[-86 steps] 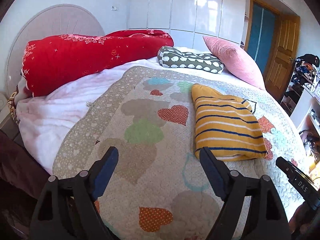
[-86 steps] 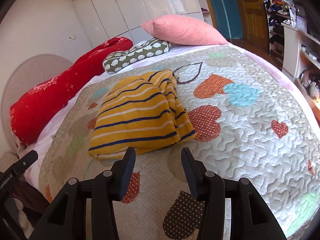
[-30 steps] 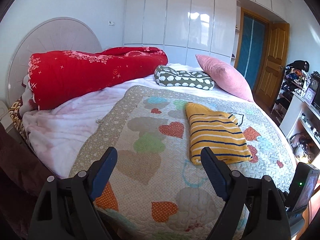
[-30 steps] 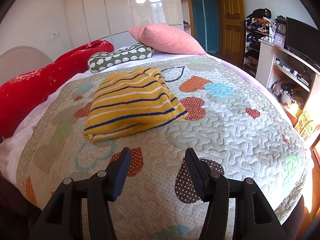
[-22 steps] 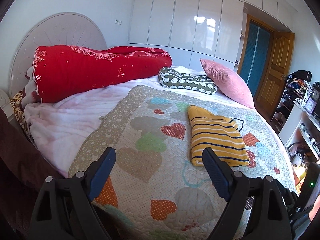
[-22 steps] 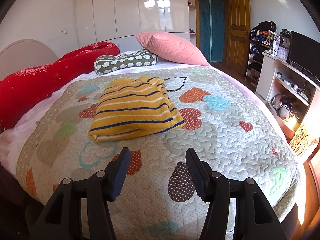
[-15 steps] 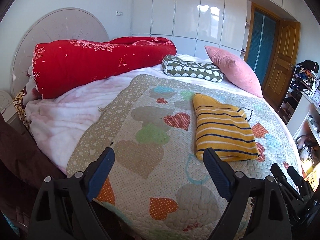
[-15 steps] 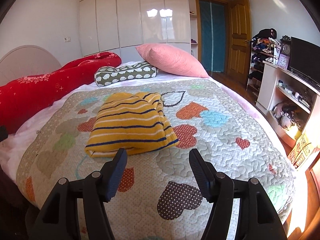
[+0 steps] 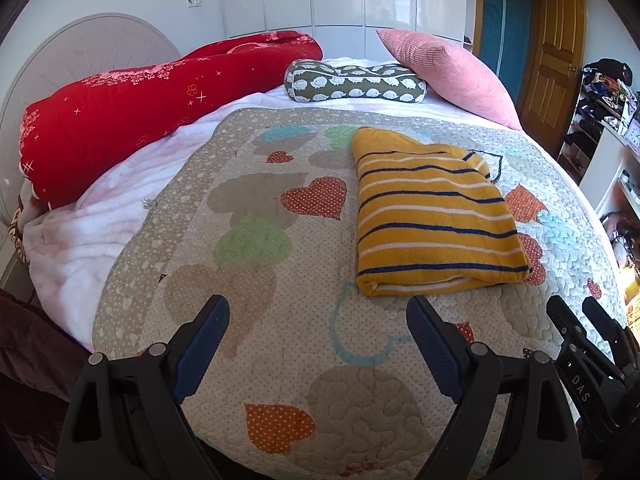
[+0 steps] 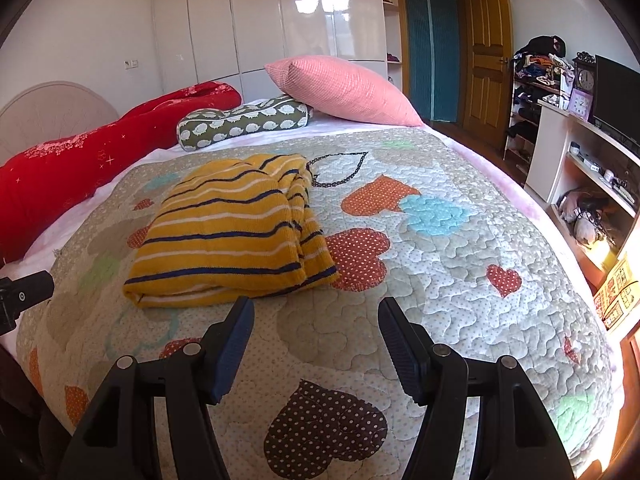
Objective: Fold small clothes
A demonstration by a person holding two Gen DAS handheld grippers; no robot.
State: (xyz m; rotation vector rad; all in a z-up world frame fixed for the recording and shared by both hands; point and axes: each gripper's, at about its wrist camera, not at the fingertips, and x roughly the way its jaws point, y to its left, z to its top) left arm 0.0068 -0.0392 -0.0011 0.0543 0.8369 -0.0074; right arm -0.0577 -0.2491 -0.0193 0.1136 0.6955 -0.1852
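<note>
Striped garment (image 9: 432,216) folded on quilt (image 9: 256,280); left tool (image 9: 318,312), right tool (image 10: 316,316) angled downward, agape, empty.

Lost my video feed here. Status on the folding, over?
Left gripper open, empty. Right gripper open, empty. Yellow striped garment lies folded on heart quilt, untouched. Nothing in the way.

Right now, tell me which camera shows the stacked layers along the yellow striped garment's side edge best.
The right wrist view. There the yellow striped garment turns its layered side edge toward the camera, so the stacked folds read clearly. The left wrist view shows the same garment mostly from above: its flat striped top and rounded near fold, with that side edge turned away.
</note>
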